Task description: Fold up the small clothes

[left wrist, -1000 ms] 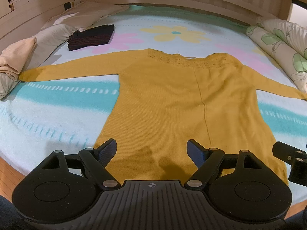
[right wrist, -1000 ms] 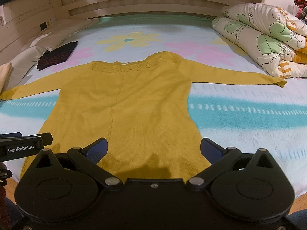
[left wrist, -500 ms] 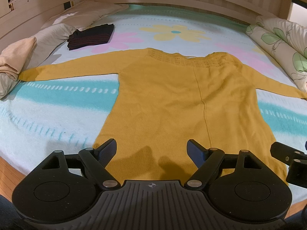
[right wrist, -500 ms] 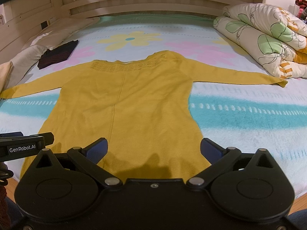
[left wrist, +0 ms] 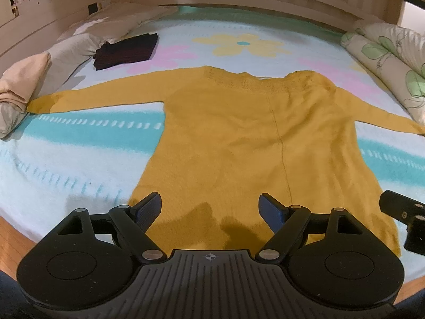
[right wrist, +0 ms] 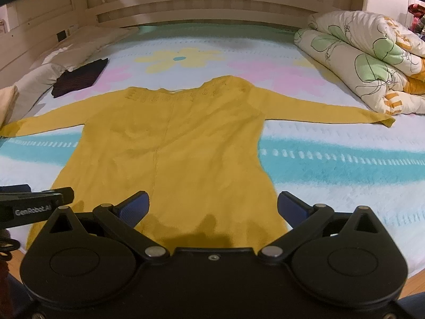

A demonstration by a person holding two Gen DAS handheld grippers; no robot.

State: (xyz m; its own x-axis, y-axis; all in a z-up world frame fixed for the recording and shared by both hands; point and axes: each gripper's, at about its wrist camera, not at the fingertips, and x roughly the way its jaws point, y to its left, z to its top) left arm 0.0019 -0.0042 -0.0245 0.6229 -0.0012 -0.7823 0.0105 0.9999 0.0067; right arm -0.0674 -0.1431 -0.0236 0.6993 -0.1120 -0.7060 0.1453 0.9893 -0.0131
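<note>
- We see the sweater (left wrist: 239, 138) spread flat on the bed (left wrist: 79, 164), directly ahead of both tools, its hem nearest us and its neckline farthest.
- Our left tool (left wrist: 211, 207) hangs over the hem's left part, and our right tool (right wrist: 212, 206) over the hem's right part; the two sit side by side.
- One sleeve runs out left of the left tool, its cuff just beside a rolled cloth (left wrist: 24, 77) at the bed's left edge.
- Ahead and left, beyond that sleeve, a folded garment (left wrist: 124, 51) lies next to the pillows (left wrist: 106, 26).
- The other sleeve runs out right of the right tool, its cuff close to a rolled quilt (right wrist: 366, 61).
- The headboard (right wrist: 212, 2) stands behind everything.
</note>
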